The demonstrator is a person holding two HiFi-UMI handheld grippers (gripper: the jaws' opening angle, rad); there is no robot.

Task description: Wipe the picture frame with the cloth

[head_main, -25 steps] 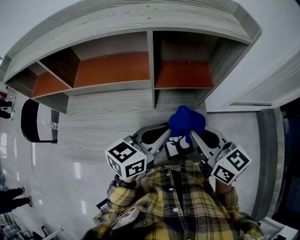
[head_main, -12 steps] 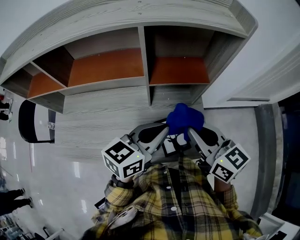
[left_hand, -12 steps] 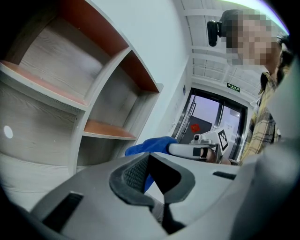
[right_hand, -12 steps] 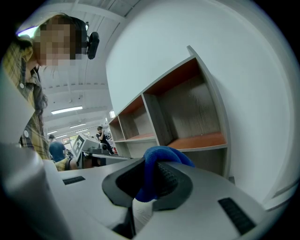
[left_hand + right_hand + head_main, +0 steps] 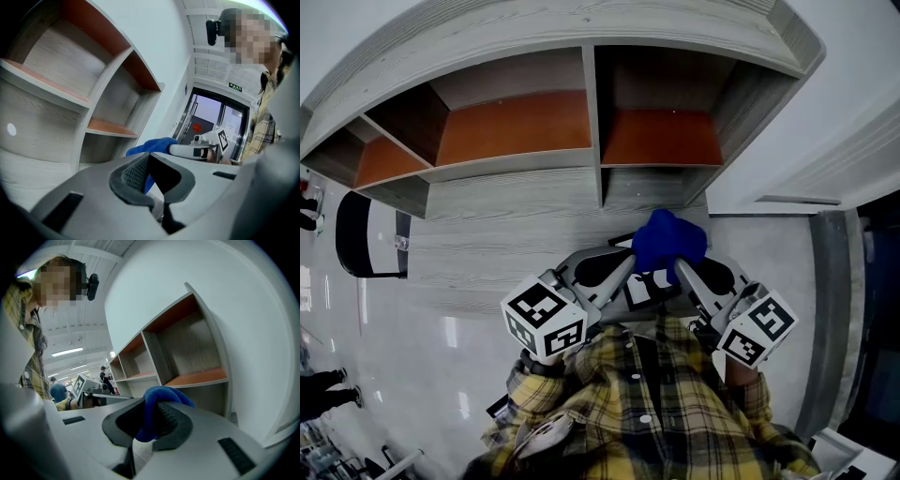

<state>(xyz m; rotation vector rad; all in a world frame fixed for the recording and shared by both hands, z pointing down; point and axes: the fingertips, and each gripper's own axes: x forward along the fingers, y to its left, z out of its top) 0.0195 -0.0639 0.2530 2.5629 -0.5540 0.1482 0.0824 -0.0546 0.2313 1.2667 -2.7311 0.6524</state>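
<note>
**Head view.** The picture frame [image 5: 649, 291] sits close before the person's chest, between the two tools, with its printed face up. The blue cloth [image 5: 668, 239] is bunched at the frame's far edge. The tip of the left gripper [image 5: 626, 269] lies at the frame's left side. The tip of the right gripper [image 5: 682, 269] meets the cloth.

**Left gripper view.** The jaws are pressed fully together, with nothing seen between the pads (whether they nip the frame's edge cannot be settled).

**Right gripper view.** The jaws pinch a fold of the cloth, and a blue wad bulges above the pads.

**Assessment.** Wiping appears to be in hand. The frame should be steadied from the left while the cloth is drawn flat across the face in overlapping passes, edges included. A bunched wad will likely skip the corners.

**Surroundings.** A grey wood-grain shelf unit [image 5: 516, 202] with orange-lined compartments stands ahead on a glossy pale floor [image 5: 412, 347], with white wall to the right. Ceiling strip lights and distant people show in the right gripper view.
</note>
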